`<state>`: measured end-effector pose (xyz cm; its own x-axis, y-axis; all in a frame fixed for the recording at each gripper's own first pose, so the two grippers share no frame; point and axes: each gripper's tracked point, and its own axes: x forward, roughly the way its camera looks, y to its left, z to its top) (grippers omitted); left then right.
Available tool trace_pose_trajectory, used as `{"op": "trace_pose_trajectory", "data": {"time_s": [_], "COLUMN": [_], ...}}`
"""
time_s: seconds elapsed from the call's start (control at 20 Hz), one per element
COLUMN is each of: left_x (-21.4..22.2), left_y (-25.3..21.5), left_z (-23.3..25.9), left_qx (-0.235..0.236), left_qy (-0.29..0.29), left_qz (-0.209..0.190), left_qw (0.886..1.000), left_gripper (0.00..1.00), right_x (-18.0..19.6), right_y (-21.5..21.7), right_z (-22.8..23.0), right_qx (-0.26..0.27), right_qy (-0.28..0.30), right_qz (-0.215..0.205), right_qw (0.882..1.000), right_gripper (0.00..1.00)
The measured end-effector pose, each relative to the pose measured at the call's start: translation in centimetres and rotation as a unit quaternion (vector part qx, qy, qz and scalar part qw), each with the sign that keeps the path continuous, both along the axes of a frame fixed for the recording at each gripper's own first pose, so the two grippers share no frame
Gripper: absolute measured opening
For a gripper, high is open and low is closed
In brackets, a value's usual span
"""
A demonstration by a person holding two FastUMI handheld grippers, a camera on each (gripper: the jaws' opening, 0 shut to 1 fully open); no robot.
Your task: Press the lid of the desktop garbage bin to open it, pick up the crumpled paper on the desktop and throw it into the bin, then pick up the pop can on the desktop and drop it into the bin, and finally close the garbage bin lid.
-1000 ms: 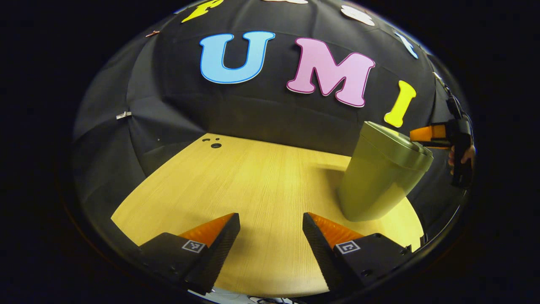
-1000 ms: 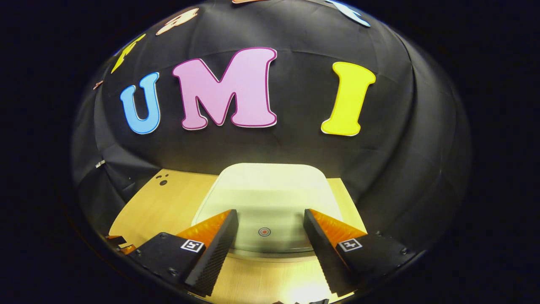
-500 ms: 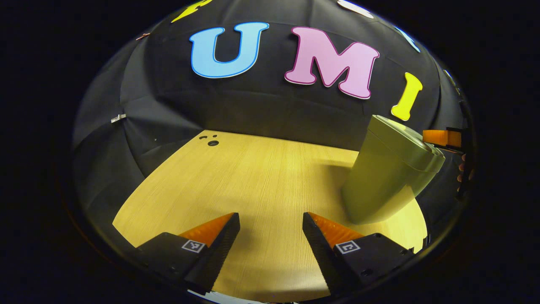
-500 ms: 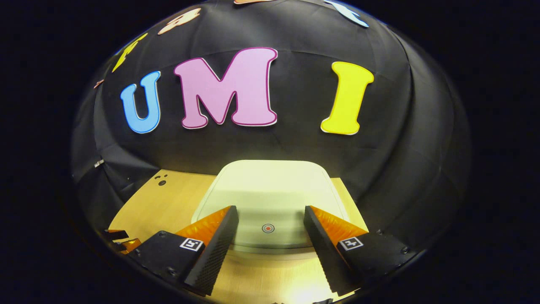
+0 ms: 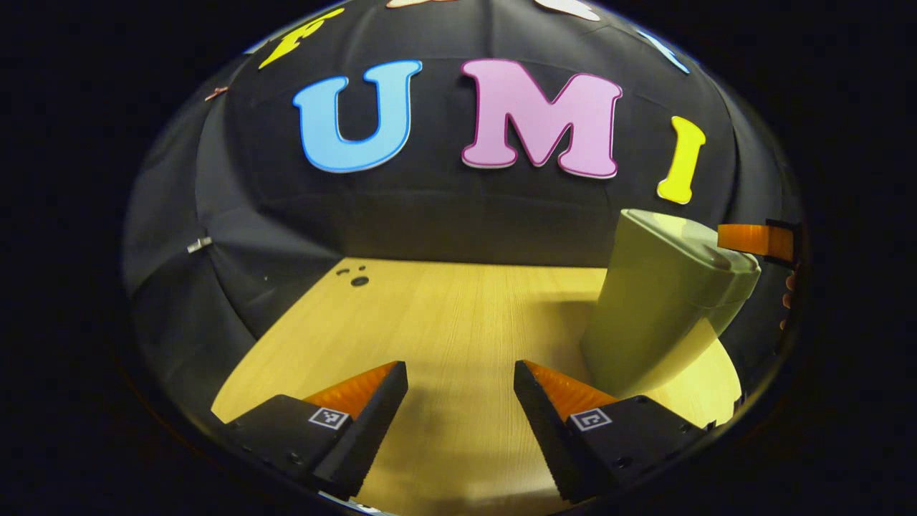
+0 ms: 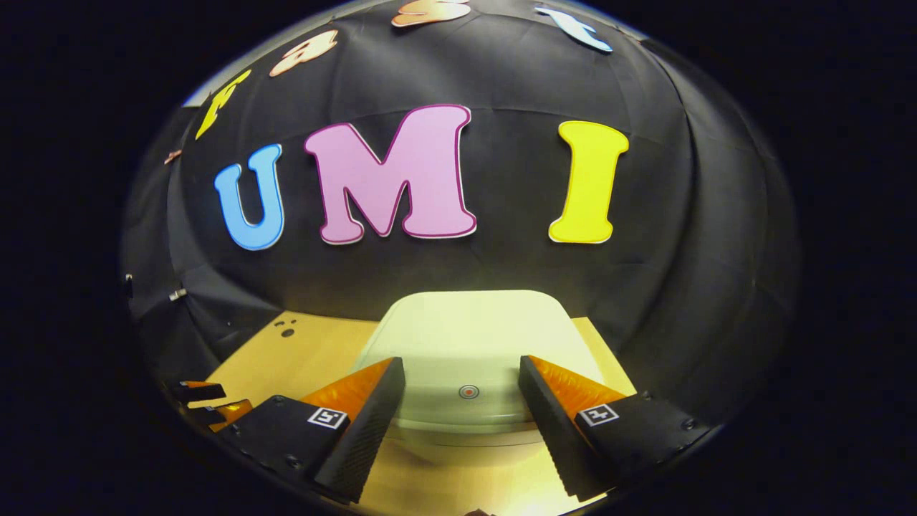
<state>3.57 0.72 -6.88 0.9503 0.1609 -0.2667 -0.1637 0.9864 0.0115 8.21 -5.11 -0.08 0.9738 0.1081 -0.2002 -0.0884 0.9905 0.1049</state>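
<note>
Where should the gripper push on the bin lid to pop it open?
Press rather than grip: the lid is flat, wide and shut, with no handle. A small round mark sits near its front edge, probably the press spot. The right hand-held gripper is above it with jaws open, so I would come straight down from above and push there with a fingertip.

The smooth plastic desktop bin has a pale olive-green body, and its flat closed lid looks pale cream-green. Near the front edge of this lid is a small round mark, red with a white ring. Under the bin, the wooden table is light yellow-tan with fine straight grain.
</note>
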Motion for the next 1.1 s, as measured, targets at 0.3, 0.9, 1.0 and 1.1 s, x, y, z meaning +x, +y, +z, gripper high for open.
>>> {"op": "trace_pose_trajectory", "data": {"time_s": [0.3, 0.9, 1.0, 1.1], "left_x": [0.3, -8.1, -9.5, -10.5], "left_y": [-2.8, -1.8, -0.3, 0.9], "left_z": [5.0, 10.0, 9.6, 8.7], "left_qx": [0.041, 0.004, 0.000, -0.012], "left_qy": [-0.068, -0.166, -0.171, -0.171], "left_qz": [-0.063, -0.148, -0.141, -0.131], "left_qw": [0.995, 0.975, 0.975, 0.976], "left_gripper": [0.96, 0.95, 0.95, 0.95], "right_x": [-1.6, -10.9, -12.5, -14.0], "right_y": [1.2, 8.4, 9.4, 10.4], "right_z": [2.4, 2.3, 2.3, 1.4], "right_qx": [-0.009, -0.055, -0.058, -0.060], "right_qy": [-0.055, -0.075, -0.083, -0.083], "right_qz": [-0.012, -0.028, -0.029, -0.027], "right_qw": [0.998, 0.995, 0.994, 0.994], "right_gripper": [1.00, 1.00, 1.00, 0.99]}}
